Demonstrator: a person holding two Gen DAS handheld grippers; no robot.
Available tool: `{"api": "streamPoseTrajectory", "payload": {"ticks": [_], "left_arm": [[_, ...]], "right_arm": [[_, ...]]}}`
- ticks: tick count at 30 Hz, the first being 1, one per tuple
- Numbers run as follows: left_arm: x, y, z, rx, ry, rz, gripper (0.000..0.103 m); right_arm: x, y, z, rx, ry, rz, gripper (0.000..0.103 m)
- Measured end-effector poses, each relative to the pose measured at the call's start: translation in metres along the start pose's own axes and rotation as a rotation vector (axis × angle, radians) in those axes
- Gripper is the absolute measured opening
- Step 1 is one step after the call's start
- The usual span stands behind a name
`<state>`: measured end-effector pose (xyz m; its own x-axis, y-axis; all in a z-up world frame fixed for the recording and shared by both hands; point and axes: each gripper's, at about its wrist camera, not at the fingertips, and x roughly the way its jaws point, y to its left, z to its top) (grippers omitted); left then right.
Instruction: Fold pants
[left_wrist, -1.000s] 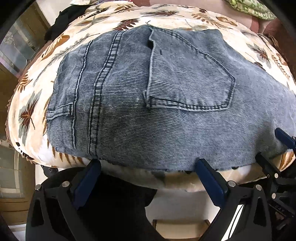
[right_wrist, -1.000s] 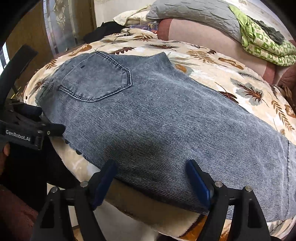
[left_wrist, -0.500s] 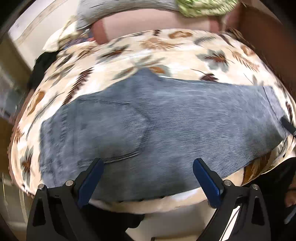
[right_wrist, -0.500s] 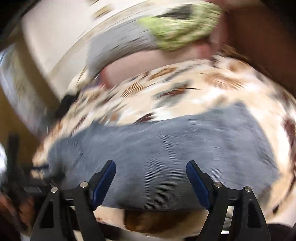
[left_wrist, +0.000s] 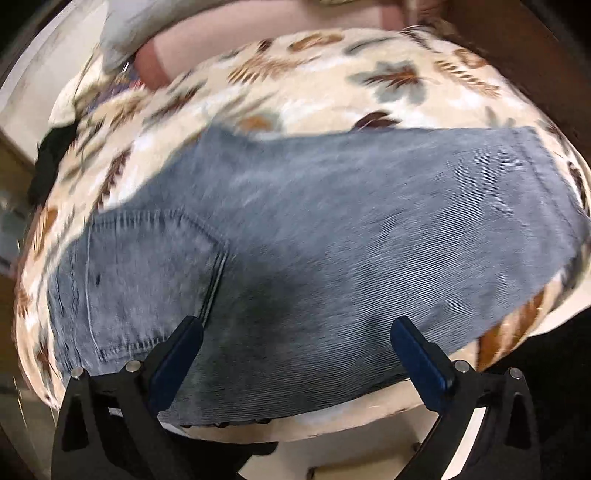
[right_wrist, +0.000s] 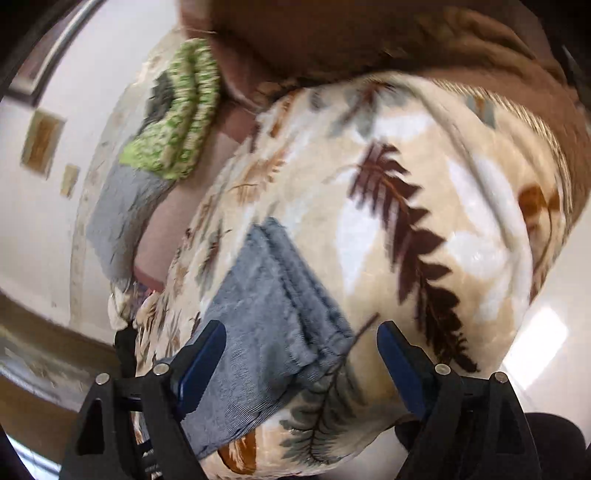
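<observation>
Grey-blue denim pants (left_wrist: 332, 236) lie flat on a leaf-print blanket (left_wrist: 332, 85), back pocket (left_wrist: 147, 280) at the left, leg hem (left_wrist: 543, 173) at the right. My left gripper (left_wrist: 295, 332) is open and empty, over the near edge beside the pocket. In the right wrist view the hem end of the pants (right_wrist: 273, 317) lies on the blanket (right_wrist: 424, 221). My right gripper (right_wrist: 301, 339) is open and empty, just over the hem corner.
A green patterned cloth (right_wrist: 177, 122) and a grey pillow (right_wrist: 118, 206) lie at the far side of the bed. A brown cover (right_wrist: 369, 40) lies beyond the blanket. A black garment (left_wrist: 48, 166) sits at the far left edge.
Both grippers have swung to the right along the pants. The left moved from the waistband to the pocket and leg. The right moved from mid-leg to the hem end. Both stayed open.
</observation>
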<state>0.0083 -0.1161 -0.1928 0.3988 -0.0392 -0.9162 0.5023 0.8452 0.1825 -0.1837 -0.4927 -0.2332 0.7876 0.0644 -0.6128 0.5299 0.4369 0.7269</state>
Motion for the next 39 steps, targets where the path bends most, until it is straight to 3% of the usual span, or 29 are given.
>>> {"api": "streamPoseTrajectory", "payload": {"ticks": [4,7,14,16,17,18,20,24,28,33,39], "left_arm": [[0.006,-0.016,0.012,0.032,-0.006,0.006,0.102],[0.032,-0.022,0.014,0.048,0.051,0.024,0.102],[0.035,-0.01,0.011,0.002,0.067,-0.018,0.102],[0.035,-0.006,0.013,-0.007,0.069,-0.017,0.102],[0.035,-0.004,0.012,-0.012,0.071,-0.019,0.102],[0.033,-0.005,0.01,-0.015,0.073,-0.023,0.102],[0.028,-0.003,0.006,-0.025,0.075,-0.034,0.102],[0.02,0.013,0.001,-0.067,0.068,-0.056,0.102],[0.012,0.039,0.0,-0.134,0.052,-0.07,0.102],[-0.001,0.073,-0.003,-0.226,0.015,-0.09,0.102],[-0.014,0.109,-0.013,-0.315,-0.024,-0.092,0.102]], "right_arm": [[0.01,-0.006,0.002,0.032,0.038,0.035,0.086],[0.017,-0.008,0.003,0.041,0.053,0.046,0.088],[0.025,0.005,0.0,-0.001,0.056,0.044,0.092],[0.026,0.014,-0.004,-0.041,0.065,0.048,0.088],[0.027,0.019,-0.007,-0.063,0.064,0.037,0.076],[0.03,0.022,-0.009,-0.084,0.068,0.03,0.049],[0.036,0.028,-0.014,-0.112,0.078,-0.016,0.027],[0.025,0.044,-0.019,-0.17,-0.004,-0.027,0.023],[0.021,0.086,-0.034,-0.354,-0.045,-0.09,0.023],[0.032,0.141,-0.065,-0.544,-0.011,-0.104,0.023],[0.059,0.198,-0.125,-0.737,0.095,-0.089,0.023]]}}
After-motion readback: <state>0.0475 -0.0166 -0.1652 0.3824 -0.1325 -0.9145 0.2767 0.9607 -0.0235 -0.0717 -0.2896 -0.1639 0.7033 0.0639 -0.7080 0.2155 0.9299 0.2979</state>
